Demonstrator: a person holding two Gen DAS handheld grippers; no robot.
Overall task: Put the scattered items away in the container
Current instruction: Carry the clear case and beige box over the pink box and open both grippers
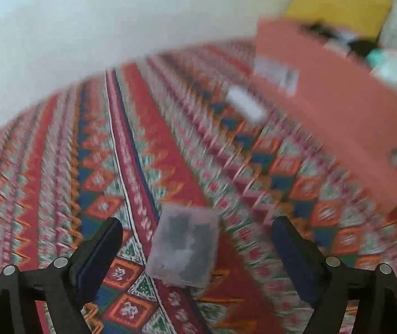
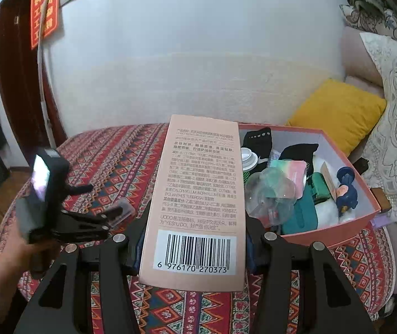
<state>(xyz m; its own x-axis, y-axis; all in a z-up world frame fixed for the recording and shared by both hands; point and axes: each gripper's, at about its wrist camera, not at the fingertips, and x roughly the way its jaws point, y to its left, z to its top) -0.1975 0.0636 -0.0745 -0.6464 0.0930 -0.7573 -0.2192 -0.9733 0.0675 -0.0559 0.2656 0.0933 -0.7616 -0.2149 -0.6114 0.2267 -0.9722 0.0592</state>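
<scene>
Fingers of the right gripper [image 2: 191, 246] clamp a tall pale-pink cardboard carton [image 2: 195, 203] from both sides near its lower end, where a white barcode label sits below rows of printed text; the carton stands upright between them, held above the red patterned woven cloth [image 2: 115, 167] that covers the surface. Just to the right of the carton lies the open salmon-pink cardboard box [image 2: 335, 235], its white interior already crowded with black socks [image 2: 257, 139], a white round jar [image 2: 248, 157], a pastel rainbow pouch [image 2: 290, 167], a crumpled clear plastic wrapper [image 2: 268, 194], teal fabric items [image 2: 304, 211] and a small dark-blue figure [image 2: 346, 189]. A mustard-yellow cushion [image 2: 337, 114] leans behind the box against a white lace-covered sofa back [image 2: 393, 128]. In the right wrist view the left gripper [image 2: 109, 211] appears at the left, motion-blurred, held in a bare hand [image 2: 23, 247], with its tips close to a small clear plastic case [image 2: 124, 208] lying on the cloth. In the left wrist view, which is heavily blurred, the left gripper's fingers [image 1: 98, 253] stand wide apart with nothing between the pads, and the clear case [image 1: 184, 253] lies flat on the cloth between and just ahead of them, untouched. The salmon-pink box sits to the upper right in that view, well apart from the case, with a small white object [image 1: 245, 103], too blurred to identify, on the cloth near its side.
</scene>
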